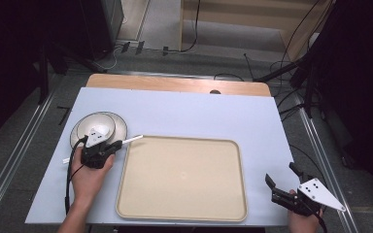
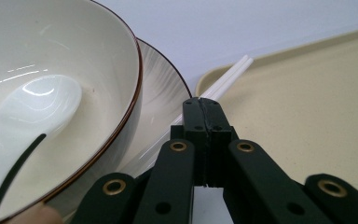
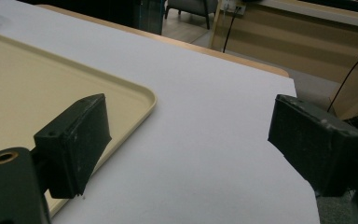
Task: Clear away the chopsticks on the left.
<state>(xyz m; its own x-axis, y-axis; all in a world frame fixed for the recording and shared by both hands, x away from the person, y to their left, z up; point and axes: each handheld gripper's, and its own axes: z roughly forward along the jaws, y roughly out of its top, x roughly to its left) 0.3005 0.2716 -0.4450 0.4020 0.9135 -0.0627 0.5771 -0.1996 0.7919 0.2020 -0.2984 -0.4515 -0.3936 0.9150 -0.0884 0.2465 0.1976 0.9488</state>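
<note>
Seen from above: desk [image 1: 184, 114] with a pale blue cover, beige tray [image 1: 182, 211] at lower centre. At left of the frame, bowl [image 1: 95, 125] resting on plate [image 1: 120, 127], just beside the tray's upper left corner. Left gripper [image 1: 110, 145] held in a hand [image 1: 88, 178] rising from the bottom edge, jaws pressed together on white chopsticks [image 1: 132, 139]. Chopsticks slanting from the plate's near edge up and right, tips lying over the tray's upper left rim. At lower right, right gripper [image 1: 280, 178] spread wide, pinching nothing, over bare desk just right of the tray. In the left gripper view: black jaws meeting at centre, gripper [image 2: 205, 105] clamped on the chopsticks [image 2: 230, 77], two thin white sticks running on toward upper right across the tray rim [image 2: 279, 53]. Bowl [image 2: 98, 56] at left with dark brown rim, white spoon [image 2: 37, 107] lying inside; plate [image 2: 165, 88] showing beneath and to its right. In the right gripper view: gripper [image 3: 186, 128] with jaws well apart, blue desk [image 3: 205, 154] between them, tray corner [image 3: 140, 95] behind the left jaw.
</note>
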